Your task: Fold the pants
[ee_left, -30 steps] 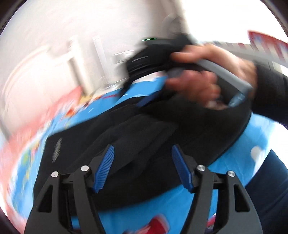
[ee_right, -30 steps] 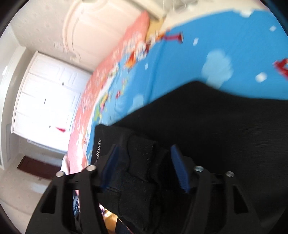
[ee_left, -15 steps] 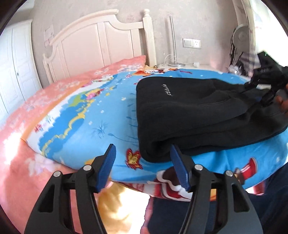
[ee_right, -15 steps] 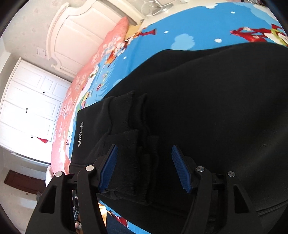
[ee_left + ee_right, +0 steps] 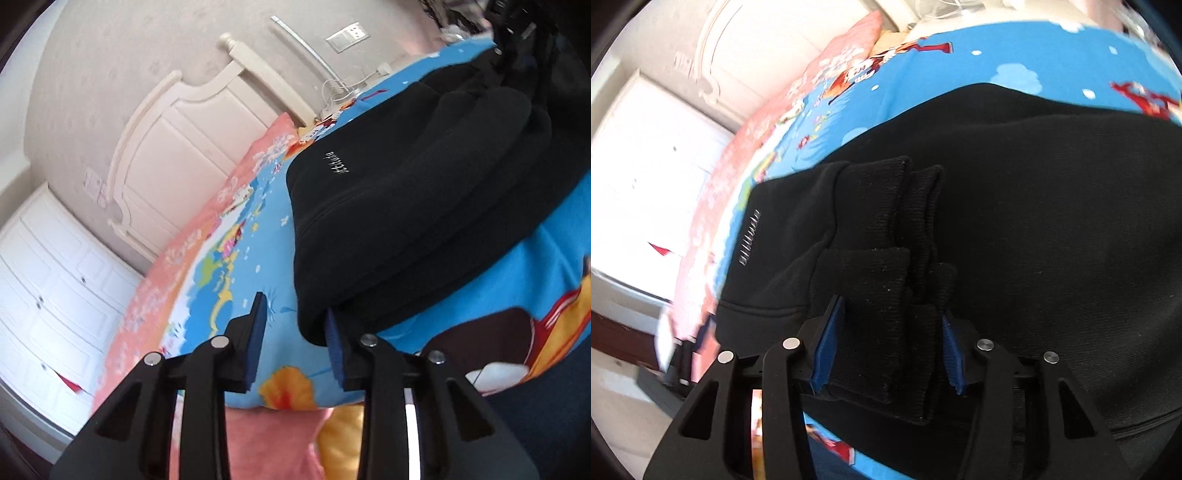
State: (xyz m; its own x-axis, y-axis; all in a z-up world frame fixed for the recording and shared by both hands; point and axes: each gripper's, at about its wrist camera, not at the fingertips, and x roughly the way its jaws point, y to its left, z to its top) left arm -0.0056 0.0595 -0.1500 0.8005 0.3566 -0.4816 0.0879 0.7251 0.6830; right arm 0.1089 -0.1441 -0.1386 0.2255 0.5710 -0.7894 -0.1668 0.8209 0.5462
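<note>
The black pants lie folded in a thick stack on the blue cartoon bedspread. My left gripper is open at the near left corner of the stack; its right pad touches the fabric edge. In the right wrist view the pants fill the frame, and the ribbed cuffs lie on top. My right gripper is open with the cuffs between its blue pads, not squeezed.
A white headboard and pink pillow stand at the bed's far end. White wardrobe doors are at left. A pink blanket hangs below the bed edge. A wall socket and cables are behind.
My left gripper has tilted and moved in to the near corner of the folded pants. My right gripper has stayed over the cuffs, jaws slightly narrower.
</note>
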